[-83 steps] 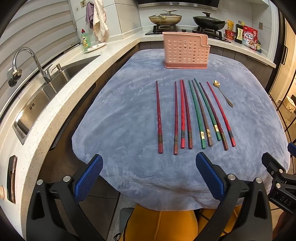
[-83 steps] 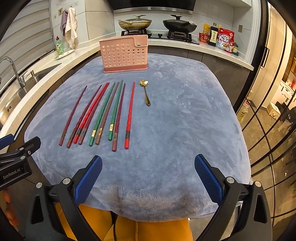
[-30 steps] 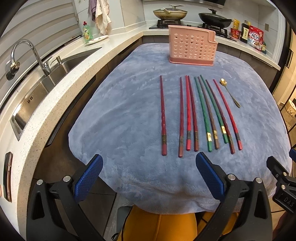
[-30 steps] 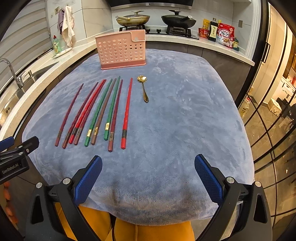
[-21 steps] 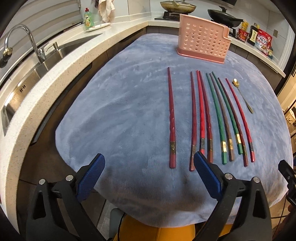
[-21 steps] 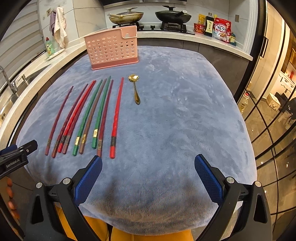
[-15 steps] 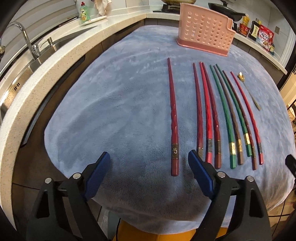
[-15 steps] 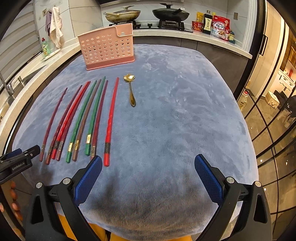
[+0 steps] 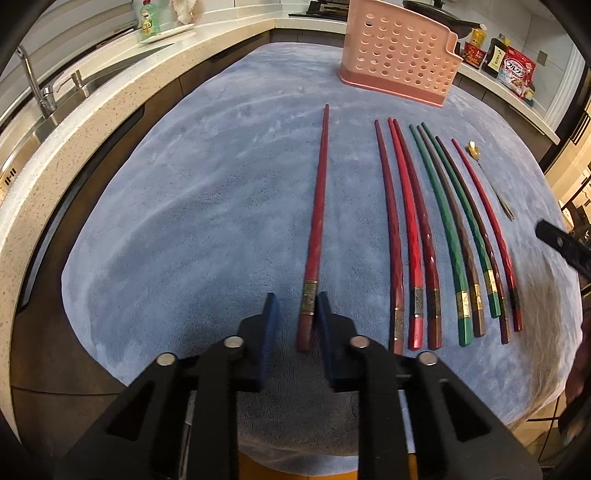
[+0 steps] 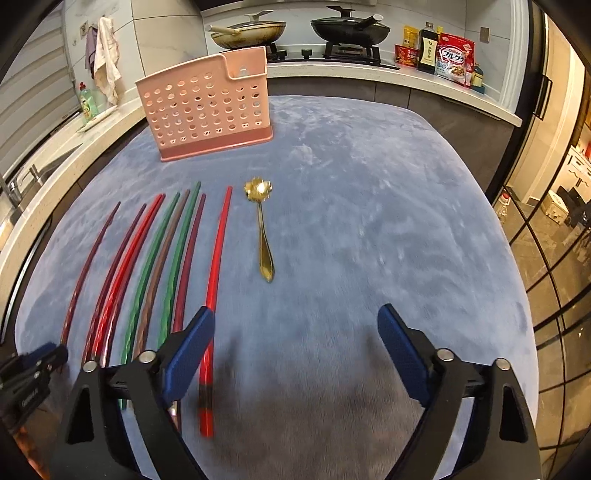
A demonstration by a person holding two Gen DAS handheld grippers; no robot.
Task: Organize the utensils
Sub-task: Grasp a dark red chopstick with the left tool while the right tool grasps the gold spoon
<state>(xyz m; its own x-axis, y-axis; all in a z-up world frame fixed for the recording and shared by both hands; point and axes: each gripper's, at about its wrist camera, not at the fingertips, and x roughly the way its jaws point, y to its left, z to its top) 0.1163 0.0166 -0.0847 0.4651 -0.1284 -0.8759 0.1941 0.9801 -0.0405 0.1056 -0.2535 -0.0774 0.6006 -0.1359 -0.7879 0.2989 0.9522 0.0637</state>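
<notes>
Several chopsticks lie side by side on a blue-grey cloth, in red, dark red, green and brown. A pink perforated holder stands at the far end. My left gripper is low over the thick end of the lone dark red chopstick. Its jaws are closing around that end, with a gap still showing on the left side. My right gripper is wide and closing, and the bright red chopstick runs just inside its left finger. A gold spoon lies ahead of it.
A sink and tap sit in the counter to the left. Two pans on a stove and food packets line the back counter. Glass doors stand on the right. Each gripper's tip shows at the edge of the other's view.
My left gripper dropped toward the near edge and its jaws narrowed around the leftmost chopstick's thick end. My right gripper moved forward and left to the bright red chopstick, jaws slightly narrower.
</notes>
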